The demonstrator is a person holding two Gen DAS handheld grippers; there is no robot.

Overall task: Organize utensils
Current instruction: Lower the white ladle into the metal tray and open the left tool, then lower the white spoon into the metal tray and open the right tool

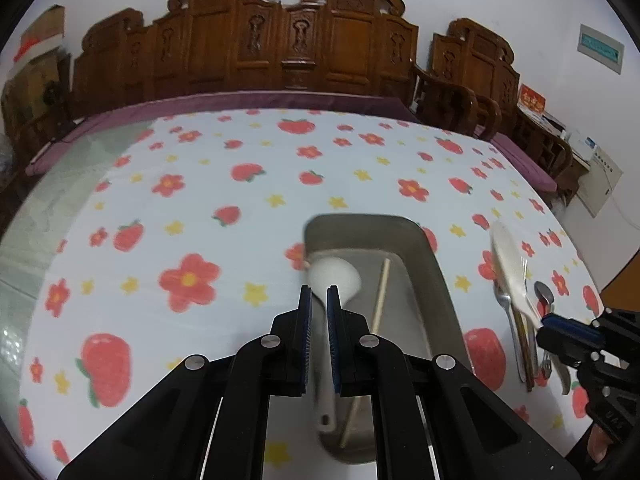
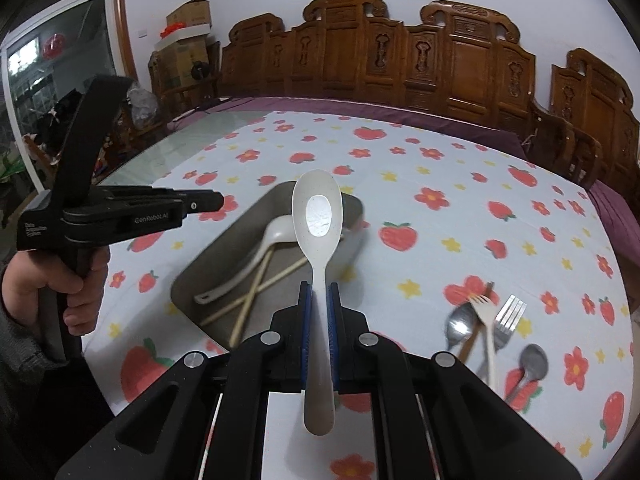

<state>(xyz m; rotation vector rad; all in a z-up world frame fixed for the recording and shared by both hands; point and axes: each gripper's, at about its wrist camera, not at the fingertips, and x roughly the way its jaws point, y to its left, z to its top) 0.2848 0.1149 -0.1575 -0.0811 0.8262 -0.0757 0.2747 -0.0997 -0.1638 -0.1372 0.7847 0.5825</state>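
Note:
My right gripper is shut on the handle of a white rice spoon, held up over the table with its bowl pointing away; the same spoon and gripper show at the right of the left wrist view. A grey rectangular tray lies on the cloth, holding a white ladle and wooden chopsticks. My left gripper hovers above the tray, shut with nothing in it; the ladle lies below its fingers. A hand holds it at the left.
Loose on the cloth at the right lie a metal spoon, a white fork, a metal fork and a second metal spoon. The table carries a strawberry-and-flower cloth. Carved wooden chairs line its far edge.

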